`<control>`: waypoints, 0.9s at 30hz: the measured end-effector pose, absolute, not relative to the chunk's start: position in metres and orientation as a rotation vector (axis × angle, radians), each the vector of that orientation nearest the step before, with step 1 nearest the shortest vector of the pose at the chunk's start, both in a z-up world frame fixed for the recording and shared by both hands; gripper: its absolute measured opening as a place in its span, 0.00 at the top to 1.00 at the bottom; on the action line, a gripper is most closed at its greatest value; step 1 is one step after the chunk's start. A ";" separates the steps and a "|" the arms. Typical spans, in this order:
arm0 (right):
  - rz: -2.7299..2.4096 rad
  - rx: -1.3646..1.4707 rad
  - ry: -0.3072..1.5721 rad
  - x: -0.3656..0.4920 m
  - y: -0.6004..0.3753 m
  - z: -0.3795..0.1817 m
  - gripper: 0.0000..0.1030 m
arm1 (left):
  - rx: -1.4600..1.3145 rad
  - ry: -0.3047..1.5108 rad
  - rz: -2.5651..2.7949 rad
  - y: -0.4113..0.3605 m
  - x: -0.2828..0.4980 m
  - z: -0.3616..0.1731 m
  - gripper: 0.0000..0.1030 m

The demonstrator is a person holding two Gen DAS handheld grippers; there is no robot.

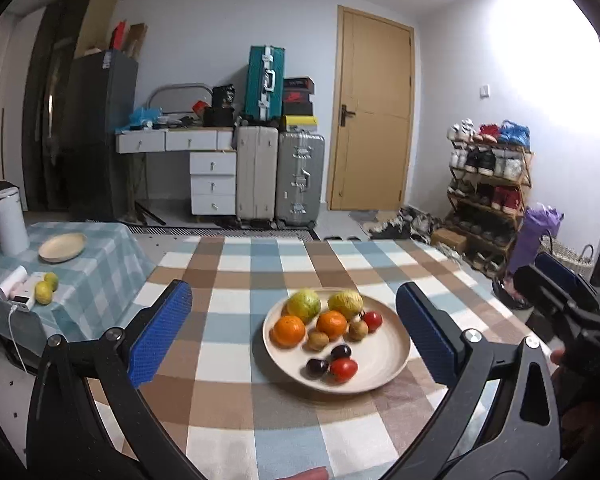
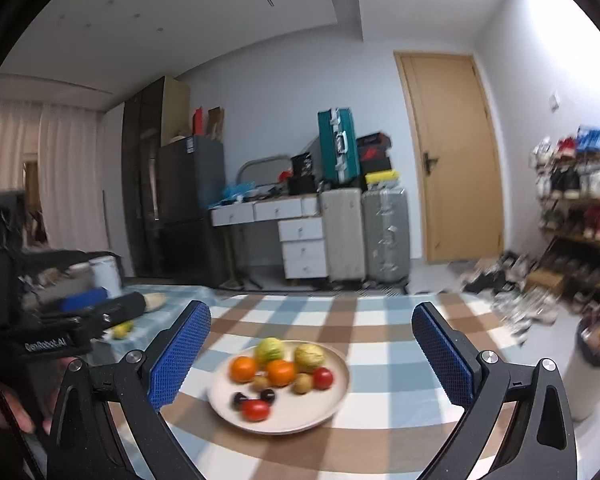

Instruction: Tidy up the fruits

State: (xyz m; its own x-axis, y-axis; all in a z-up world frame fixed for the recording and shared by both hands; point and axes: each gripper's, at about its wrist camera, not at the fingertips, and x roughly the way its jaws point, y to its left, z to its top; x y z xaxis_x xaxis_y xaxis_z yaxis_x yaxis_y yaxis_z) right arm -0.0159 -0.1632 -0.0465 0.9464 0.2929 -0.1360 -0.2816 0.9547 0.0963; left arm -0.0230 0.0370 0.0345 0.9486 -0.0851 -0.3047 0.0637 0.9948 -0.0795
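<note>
A: Where was the fruit at that moment?

B: Heaped together on the round cream plate (image 1: pixel 384 354) in the middle of the checked tablecloth (image 1: pixel 236 280): two oranges (image 1: pixel 289 330), two yellow-green fruits (image 1: pixel 304 305), small brown ones, two tomatoes (image 1: pixel 343 369) and a couple of dark plums (image 1: pixel 318 367), all mixed and touching. Two more yellow fruits (image 1: pixel 44 293) sat on the side table (image 1: pixel 96 280) to the left, near an empty plate (image 1: pixel 63 247).

A: And the grippers?

B: The left gripper (image 1: pixel 294 338) hung above the table edge with its blue pads spread wide, holding nothing, the plate framed between them. The right gripper (image 2: pixel 310 354) was the same: wide apart, empty, pointed at the plate. I'd judge both were held back and open so either could drop onto a fruit.

A: Sorted or not?

B: Hard to settle. The mixed pile could be fruit waiting to be divided, or fruit gathered onto one plate. The empty plate and the pair on the side table fit either.

A: The room?

B: Lived-in: suitcases (image 1: pixel 280 178) stacked by white drawers, a wooden door (image 1: pixel 374 108), a full shoe rack (image 1: pixel 488 196), a white kettle (image 1: pixel 9 222) on the side table. The right view was blurred.
</note>
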 end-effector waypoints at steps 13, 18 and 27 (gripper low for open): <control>0.279 0.006 0.113 -0.035 -0.158 -0.066 0.00 | 0.003 0.250 -0.074 0.036 -0.036 0.003 0.01; 0.277 -0.025 0.129 -0.034 -0.153 -0.074 0.00 | 0.013 0.268 -0.062 0.038 -0.029 -0.014 0.01; 0.277 -0.050 0.170 -0.031 -0.150 -0.085 0.00 | -0.017 0.301 -0.050 0.048 -0.015 -0.033 0.01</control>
State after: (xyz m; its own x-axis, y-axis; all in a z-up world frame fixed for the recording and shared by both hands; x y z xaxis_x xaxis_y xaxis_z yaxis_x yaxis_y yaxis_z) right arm -0.0307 -0.1505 -0.0853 0.9475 0.2681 -0.1741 -0.2765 0.9607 -0.0258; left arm -0.0154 0.0478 -0.0331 0.9537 -0.0522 -0.2962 0.0472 0.9986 -0.0241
